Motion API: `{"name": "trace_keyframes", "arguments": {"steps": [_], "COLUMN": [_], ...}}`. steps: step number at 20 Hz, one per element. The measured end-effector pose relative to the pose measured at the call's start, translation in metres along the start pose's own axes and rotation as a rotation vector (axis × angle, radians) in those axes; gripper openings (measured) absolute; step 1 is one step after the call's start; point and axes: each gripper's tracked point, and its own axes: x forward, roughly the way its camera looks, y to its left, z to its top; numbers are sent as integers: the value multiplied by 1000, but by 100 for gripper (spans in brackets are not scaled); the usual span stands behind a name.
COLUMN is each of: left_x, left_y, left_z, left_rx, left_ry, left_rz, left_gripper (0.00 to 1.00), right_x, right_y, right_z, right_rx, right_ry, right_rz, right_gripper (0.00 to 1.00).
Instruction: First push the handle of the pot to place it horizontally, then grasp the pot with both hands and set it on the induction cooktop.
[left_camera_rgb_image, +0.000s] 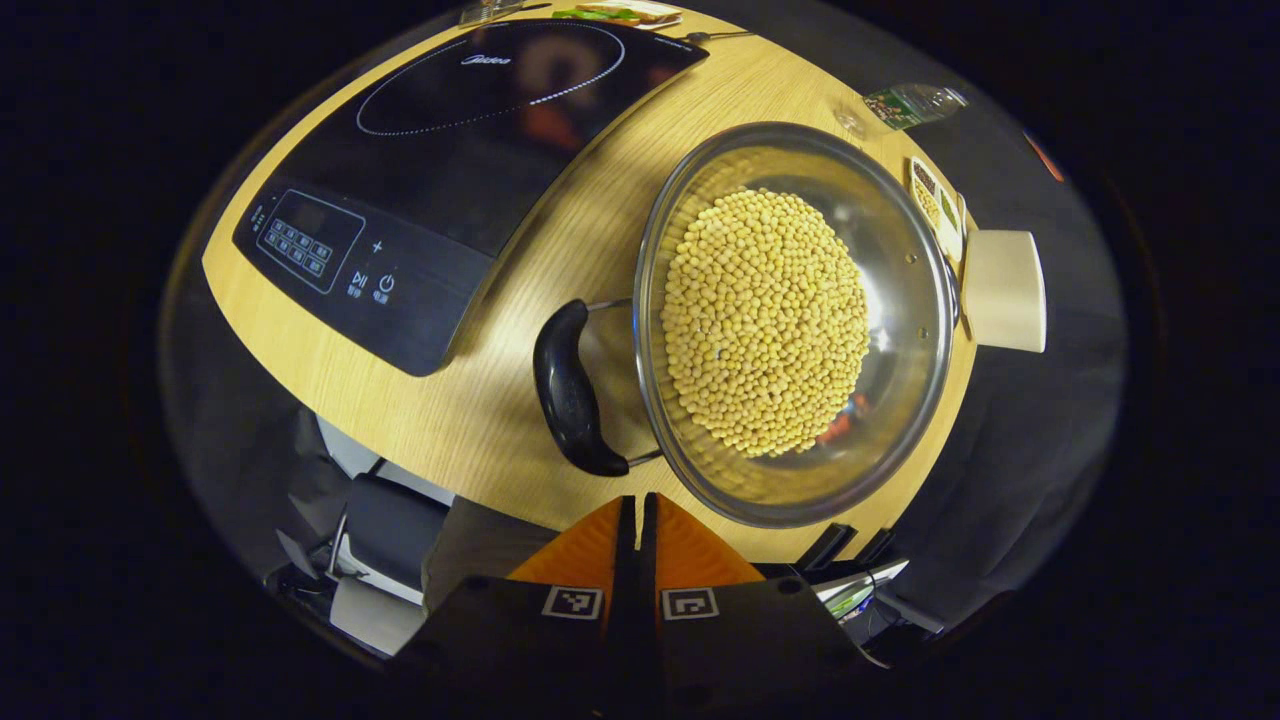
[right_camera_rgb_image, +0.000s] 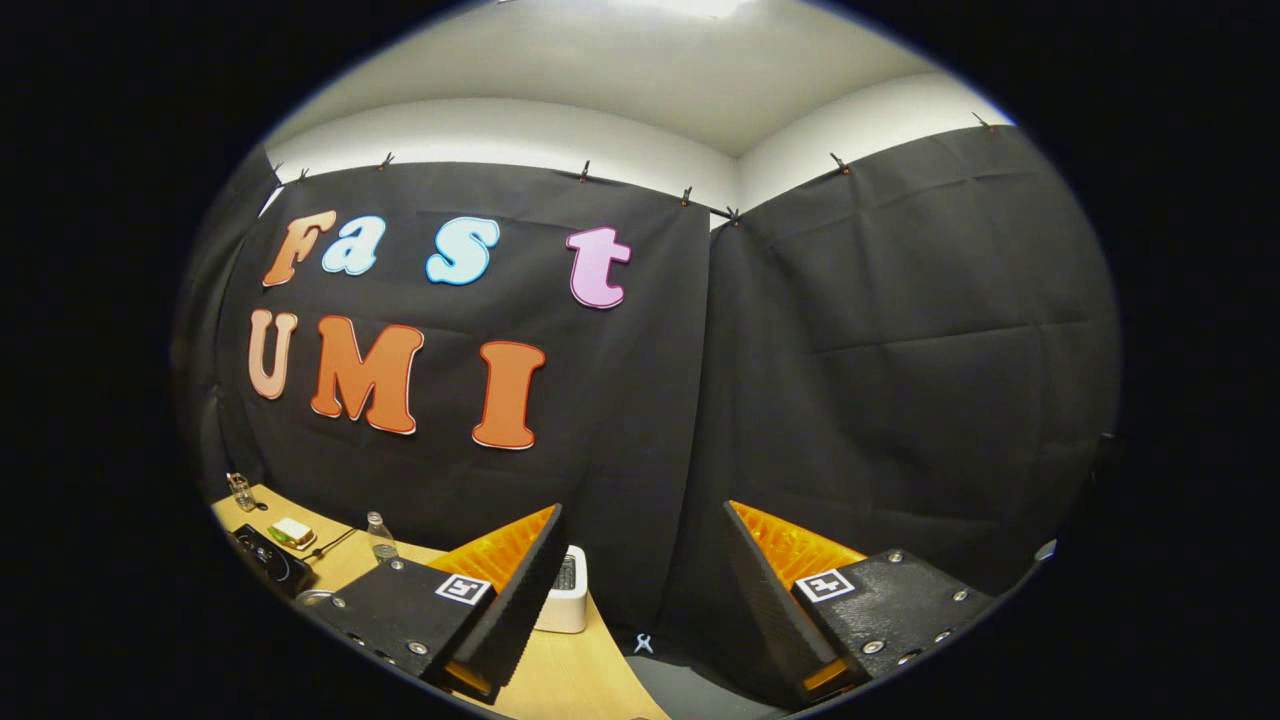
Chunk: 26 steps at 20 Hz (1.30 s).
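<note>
A steel pot (left_camera_rgb_image: 900, 300) full of yellow soybeans (left_camera_rgb_image: 765, 320) sits on the wooden table (left_camera_rgb_image: 560, 240), seen from above in the left gripper view. Its black side handle (left_camera_rgb_image: 570, 390) points toward the induction cooktop (left_camera_rgb_image: 450, 150), which lies further left on the table. My left gripper (left_camera_rgb_image: 637, 505) hovers just below the handle and the pot's near rim, fingers pressed together with nothing between them. In the right gripper view my right gripper (right_camera_rgb_image: 640, 590) is raised and faces the booth wall, its fingers wide apart and empty.
A white box (left_camera_rgb_image: 1005, 290) stands past the pot's far rim, with a small tray (left_camera_rgb_image: 935, 200) and a plastic bottle (left_camera_rgb_image: 915, 103) near it. A plate of food (left_camera_rgb_image: 620, 12) lies beyond the cooktop. The right gripper view has a white box (right_camera_rgb_image: 565, 595) and a bottle (right_camera_rgb_image: 380, 535) on the table.
</note>
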Motion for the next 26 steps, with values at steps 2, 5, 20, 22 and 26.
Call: {"name": "trace_keyframes", "arguments": {"steps": [2,5,20,22,26], "left_x": [3,7,-7,-10,-11], "left_y": [3,7,25,25,18], "left_z": [9,13,106,116,137], "left_rx": [11,13,223,276,370], "left_ry": [-6,11,-228,-265,-324], "left_rz": [23,39,176,189,184], "left_gripper": [8,8,8,8,8], "right_x": [-3,-10,-15,-14,-7], "right_y": [0,9,37,51,84], "right_z": [-4,-9,-28,-33,-41], "right_rx": [-1,2,-26,-5,0], "right_ry": [22,49,145,164,193], "right_rz": [-28,-38,-53,-32,17], "right_gripper": [95,95,95,95,95]}}
